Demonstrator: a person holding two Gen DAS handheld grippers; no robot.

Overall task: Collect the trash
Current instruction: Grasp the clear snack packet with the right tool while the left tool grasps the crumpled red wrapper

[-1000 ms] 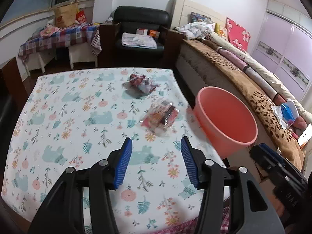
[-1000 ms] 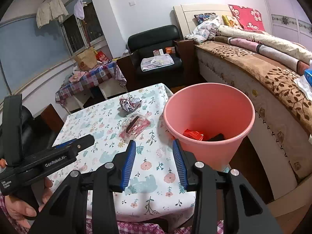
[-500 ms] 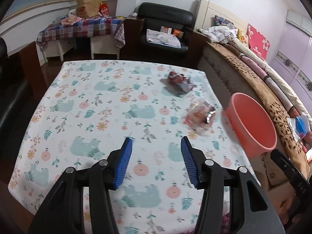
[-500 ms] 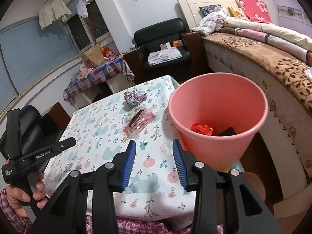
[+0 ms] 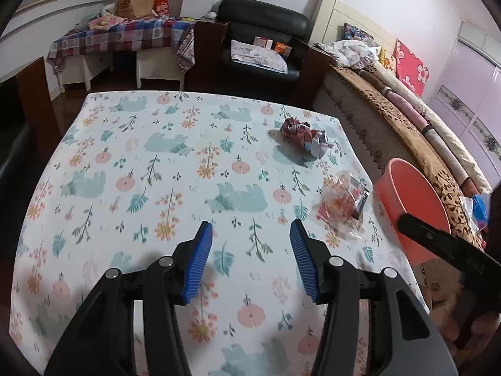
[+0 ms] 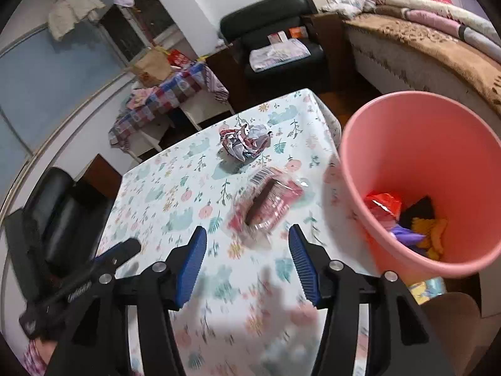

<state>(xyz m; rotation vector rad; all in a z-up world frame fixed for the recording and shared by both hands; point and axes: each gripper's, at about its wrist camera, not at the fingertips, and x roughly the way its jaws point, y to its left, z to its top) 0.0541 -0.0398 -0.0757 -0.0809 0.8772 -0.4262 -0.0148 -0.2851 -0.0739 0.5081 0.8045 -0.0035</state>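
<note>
Claw work first: the left claw (image 5: 250, 250) hangs spread and empty over the flowered counter (image 5: 131, 169). Further right, the right claw (image 6: 247, 250) is opening, nothing between its pads, pointed at the clear plastic wrapper (image 6: 266, 206). I'd lower it square, straddle the crinkly film's middle, then close gently so it doesn't skid. Beyond lies the crumpled paper wad (image 5: 305, 138). Only the right wrist view shows trash already lying inside the pink bin (image 6: 416, 131), just off the counter's right edge.
</note>
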